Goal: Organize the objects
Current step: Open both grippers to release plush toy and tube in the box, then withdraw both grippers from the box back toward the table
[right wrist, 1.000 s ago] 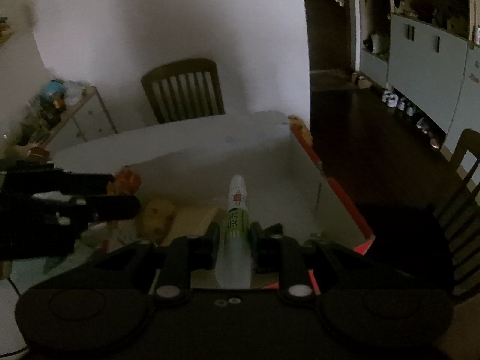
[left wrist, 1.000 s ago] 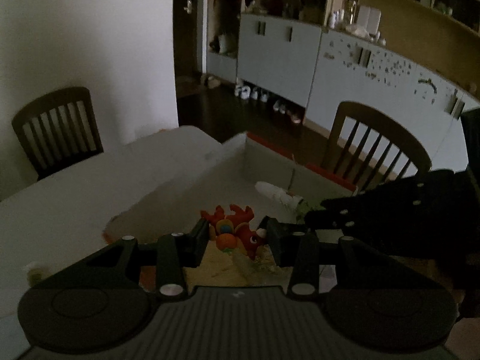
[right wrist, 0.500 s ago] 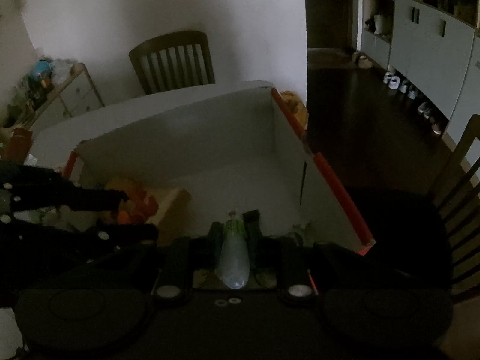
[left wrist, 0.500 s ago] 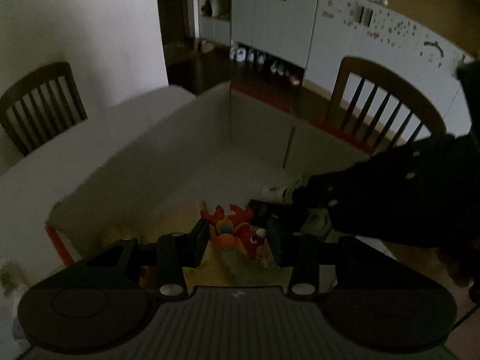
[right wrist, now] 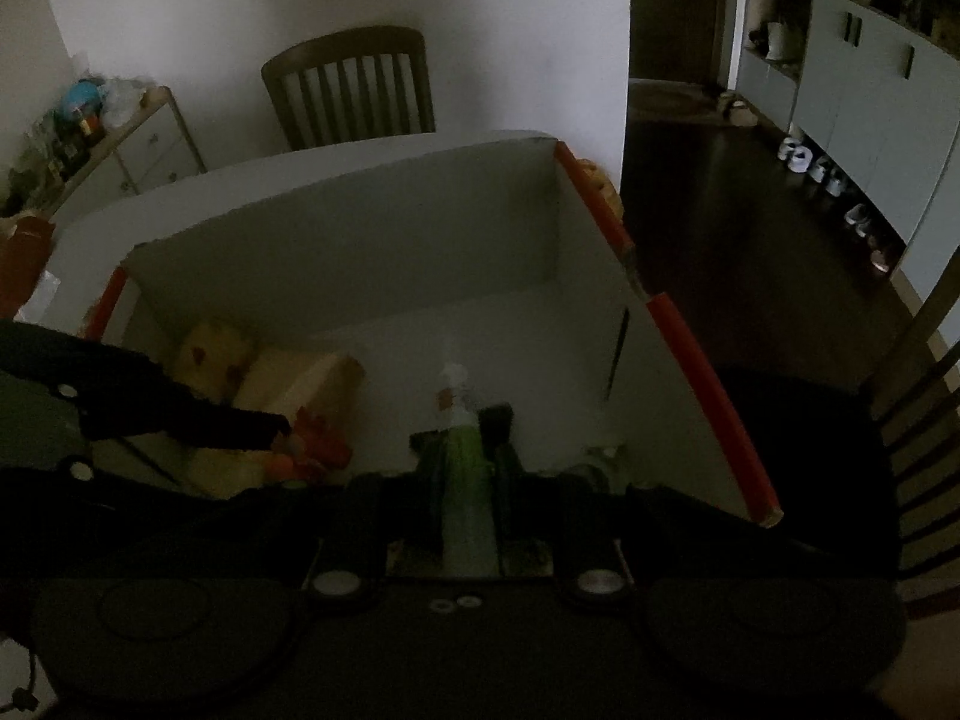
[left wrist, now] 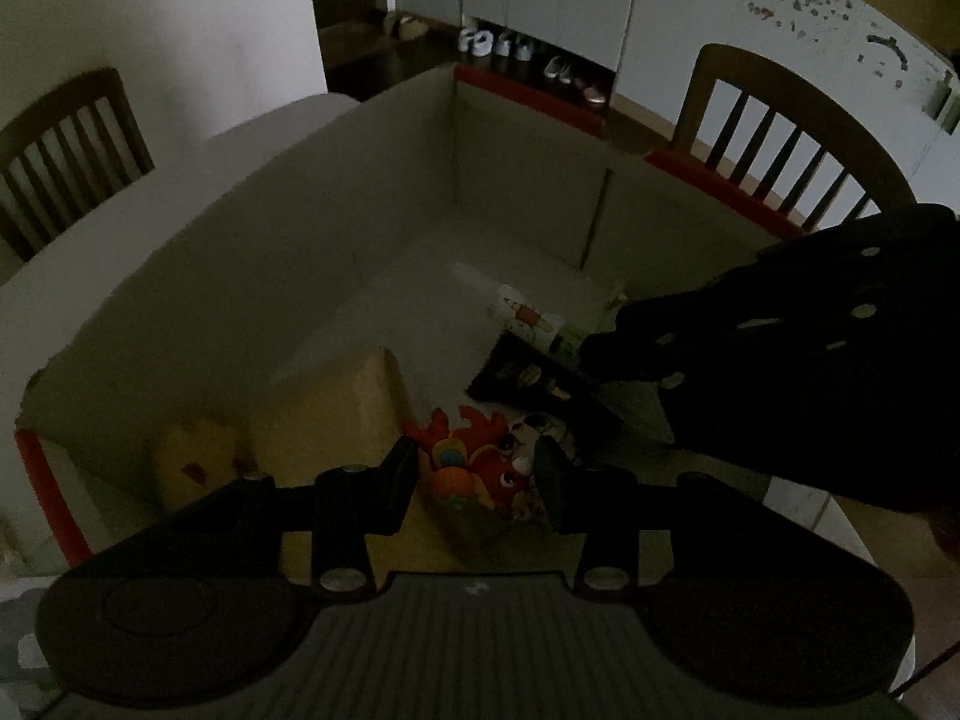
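A big cardboard box (left wrist: 336,222) with a pale inside and red rim strips stands open on the table. My left gripper (left wrist: 475,463) is low inside it, shut on a red and orange plush toy (left wrist: 486,471). My right gripper (right wrist: 462,441) is also down in the box, shut on a green and white tube (right wrist: 459,420) that points forward. In the left wrist view the tube (left wrist: 528,315) sticks out of the right gripper's dark body (left wrist: 780,348). The right wrist view shows the toy (right wrist: 318,444) at the tip of the left gripper (right wrist: 282,432).
In the box lie a tan carton (left wrist: 336,408), a yellow plush (left wrist: 192,456) in the corner and a dark packet (left wrist: 528,378). The box's far half has bare floor (right wrist: 480,330). Wooden chairs (right wrist: 354,90) (left wrist: 792,138) stand around the white table (right wrist: 270,174).
Both grippers have come down from above the rim into the box, each still holding its object. The tube now sits low near the box floor.
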`<state>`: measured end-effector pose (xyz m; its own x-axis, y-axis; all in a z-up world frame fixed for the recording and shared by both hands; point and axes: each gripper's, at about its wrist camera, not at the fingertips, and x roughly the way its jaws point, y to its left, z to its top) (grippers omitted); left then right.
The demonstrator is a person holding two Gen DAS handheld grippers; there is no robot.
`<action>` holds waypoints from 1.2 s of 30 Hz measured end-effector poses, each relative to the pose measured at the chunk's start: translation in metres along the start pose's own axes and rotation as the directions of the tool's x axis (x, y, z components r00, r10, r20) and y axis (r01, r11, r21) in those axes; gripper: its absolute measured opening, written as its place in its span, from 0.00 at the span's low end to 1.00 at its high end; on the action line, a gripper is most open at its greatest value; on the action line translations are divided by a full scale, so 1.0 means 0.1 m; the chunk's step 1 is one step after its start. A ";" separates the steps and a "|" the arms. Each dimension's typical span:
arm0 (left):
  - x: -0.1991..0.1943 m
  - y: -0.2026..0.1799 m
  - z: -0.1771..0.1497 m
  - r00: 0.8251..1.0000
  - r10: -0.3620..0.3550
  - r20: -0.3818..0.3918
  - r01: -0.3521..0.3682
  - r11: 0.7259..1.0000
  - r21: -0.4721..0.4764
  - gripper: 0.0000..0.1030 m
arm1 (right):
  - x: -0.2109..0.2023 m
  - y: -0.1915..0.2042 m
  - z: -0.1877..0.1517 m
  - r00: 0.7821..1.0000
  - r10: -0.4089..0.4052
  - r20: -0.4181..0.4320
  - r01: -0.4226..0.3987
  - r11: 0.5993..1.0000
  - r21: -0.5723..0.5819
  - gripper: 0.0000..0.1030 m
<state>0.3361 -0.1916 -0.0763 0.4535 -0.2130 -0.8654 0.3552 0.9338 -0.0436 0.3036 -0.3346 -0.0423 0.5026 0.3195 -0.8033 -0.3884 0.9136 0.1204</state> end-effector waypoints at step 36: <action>-0.90 0.19 -0.35 0.979 0.014 0.201 0.009 0.994 -0.112 0.63 | -0.77 0.26 -0.08 0.994 0.084 0.072 -0.084 0.996 -0.010 0.53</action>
<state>0.2730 -0.1446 -0.0168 0.6135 -0.2536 -0.7479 0.2658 0.9581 -0.1068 0.2486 -0.3375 0.0182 0.5222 0.4125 -0.7464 -0.4366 0.8811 0.1815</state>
